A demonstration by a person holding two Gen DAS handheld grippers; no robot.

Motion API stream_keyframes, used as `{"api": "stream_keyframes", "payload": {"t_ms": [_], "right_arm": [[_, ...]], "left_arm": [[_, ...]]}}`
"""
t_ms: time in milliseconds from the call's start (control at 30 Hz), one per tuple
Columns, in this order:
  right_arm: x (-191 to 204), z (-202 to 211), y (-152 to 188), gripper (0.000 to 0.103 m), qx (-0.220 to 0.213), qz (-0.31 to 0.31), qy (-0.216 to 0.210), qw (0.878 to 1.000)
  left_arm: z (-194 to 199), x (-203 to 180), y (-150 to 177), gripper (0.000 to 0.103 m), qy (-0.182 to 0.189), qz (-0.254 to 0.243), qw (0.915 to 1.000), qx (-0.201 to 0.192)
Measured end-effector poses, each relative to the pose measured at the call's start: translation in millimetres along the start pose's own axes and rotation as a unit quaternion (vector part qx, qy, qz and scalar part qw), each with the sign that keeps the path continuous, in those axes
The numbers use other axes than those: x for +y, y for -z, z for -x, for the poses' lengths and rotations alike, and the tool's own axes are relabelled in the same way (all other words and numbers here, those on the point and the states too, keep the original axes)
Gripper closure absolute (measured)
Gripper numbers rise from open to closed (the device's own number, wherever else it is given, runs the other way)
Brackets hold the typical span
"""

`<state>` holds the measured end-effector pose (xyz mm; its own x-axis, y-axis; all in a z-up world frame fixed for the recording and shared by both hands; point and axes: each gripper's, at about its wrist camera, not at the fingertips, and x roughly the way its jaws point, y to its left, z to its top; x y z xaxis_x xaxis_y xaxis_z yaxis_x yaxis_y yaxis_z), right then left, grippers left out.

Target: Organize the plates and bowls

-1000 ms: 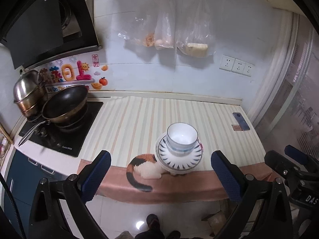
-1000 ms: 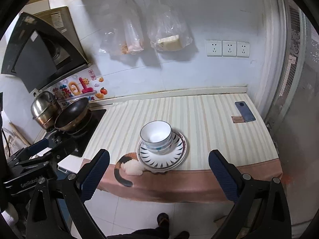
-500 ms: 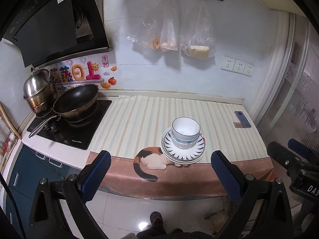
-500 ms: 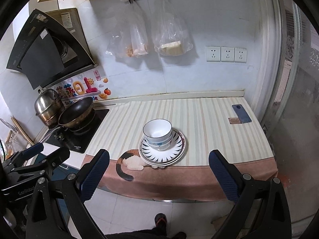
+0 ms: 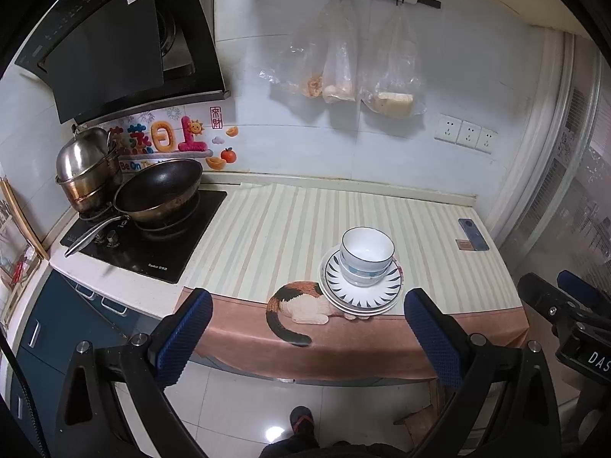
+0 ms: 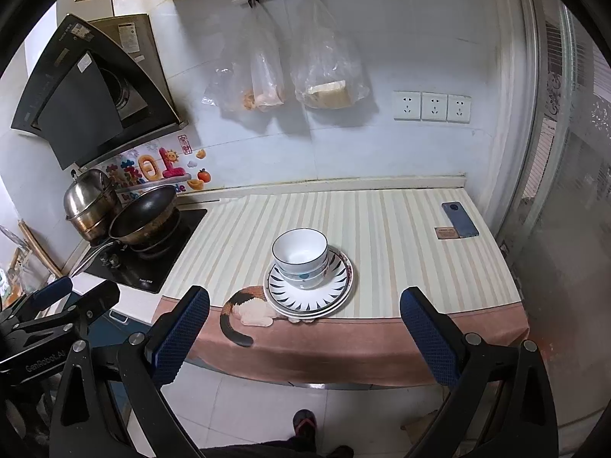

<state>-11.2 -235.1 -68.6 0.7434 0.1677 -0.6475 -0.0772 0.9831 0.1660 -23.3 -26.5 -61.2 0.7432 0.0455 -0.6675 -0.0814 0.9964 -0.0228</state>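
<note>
Beyond both spread fingers (image 5: 191,337): bowls (image 5: 366,255) stacked on plates (image 5: 361,294).

A home kitchen. A black slanted range hood (image 5: 114,53) hangs on the white tiled wall far up and left of the fingers, above a black cooktop (image 5: 152,236) that carries a dark wok (image 5: 160,191) and a lidded steel pot (image 5: 86,164). Colourful stickers (image 5: 168,141) decorate the tiles behind the pot. Ahead of the fingers runs a counter under a striped cloth (image 5: 290,229) with a printed cat. Clear plastic bags of food (image 6: 301,76) hang from a wall rail above, a triple socket (image 6: 431,106) sits to their right, and blue cabinet drawers (image 5: 49,328) lie below the cooktop.
</note>
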Motion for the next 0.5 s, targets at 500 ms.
{"api": "stream_keyframes", "payload": {"t_ms": [500], "right_arm": [[-2.9,-12.4,2.8,0.001,0.015,-0.001,0.0,1.0]], "left_arm": [[-7.5,-1.1,3.2,0.0,0.001,-0.004,0.9999,0.013]]}}
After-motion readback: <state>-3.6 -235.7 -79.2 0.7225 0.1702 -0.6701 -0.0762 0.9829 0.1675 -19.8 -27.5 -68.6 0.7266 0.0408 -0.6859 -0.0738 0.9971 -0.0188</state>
